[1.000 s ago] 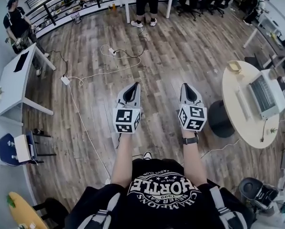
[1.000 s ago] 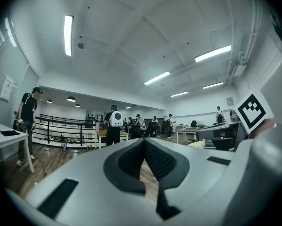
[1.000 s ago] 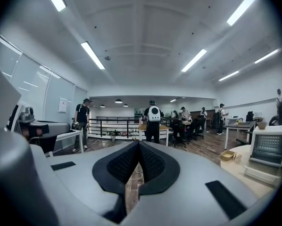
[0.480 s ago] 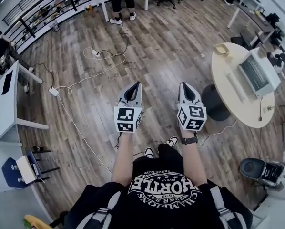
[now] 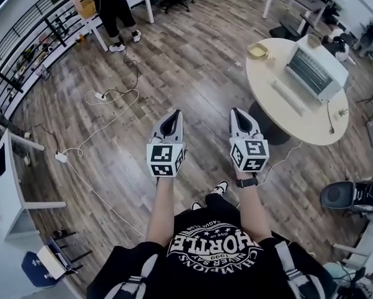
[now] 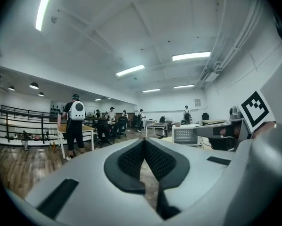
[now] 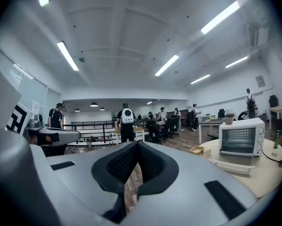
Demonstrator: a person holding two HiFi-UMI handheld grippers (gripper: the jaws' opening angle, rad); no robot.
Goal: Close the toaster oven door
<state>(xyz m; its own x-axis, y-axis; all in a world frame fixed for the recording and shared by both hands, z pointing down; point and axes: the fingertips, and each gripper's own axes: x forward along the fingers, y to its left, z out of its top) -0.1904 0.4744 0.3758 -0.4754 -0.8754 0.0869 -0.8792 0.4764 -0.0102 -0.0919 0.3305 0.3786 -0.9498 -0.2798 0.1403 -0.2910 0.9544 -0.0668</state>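
View has swung toward the round table (image 5: 311,122). The toaster oven (image 5: 316,73) now sits nearer, upper right, with its door (image 5: 288,96) lying flat open. Left tool (image 5: 175,113) is fully closed and empty. Right tool (image 5: 235,112) jaws have just been opening a hair, tips all but together, nothing between. Both are well apart from the oven: approach phase, door untouched.
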